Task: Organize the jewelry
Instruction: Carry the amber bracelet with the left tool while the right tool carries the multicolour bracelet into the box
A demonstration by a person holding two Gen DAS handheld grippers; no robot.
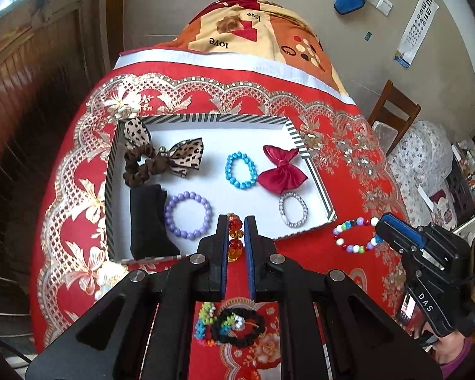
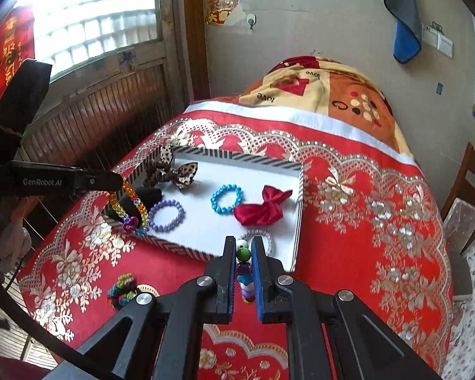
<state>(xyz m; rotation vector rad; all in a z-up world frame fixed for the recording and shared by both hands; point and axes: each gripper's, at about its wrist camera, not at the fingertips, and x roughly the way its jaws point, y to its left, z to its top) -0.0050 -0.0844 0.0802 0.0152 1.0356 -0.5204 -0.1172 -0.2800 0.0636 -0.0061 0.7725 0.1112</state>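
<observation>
Left gripper (image 1: pixel 236 237) clamps the amber bead bracelet (image 2: pixel 128 205); right gripper (image 2: pixel 244 272) clamps the multicoloured bead bracelet (image 1: pixel 354 234), both near the tray (image 1: pixel 205 118).

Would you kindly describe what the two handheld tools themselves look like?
Both are matte black linkage frames with round silver pivot pins and blue pads lining the fingers. The left tool shows white "GenRobot.AI" lettering in the right wrist view; the right tool carries white "DAS" lettering and a blue top strip.

Silver bracelet (image 2: pixel 257 237) half hidden behind fingers (image 2: pixel 228 272).
</observation>
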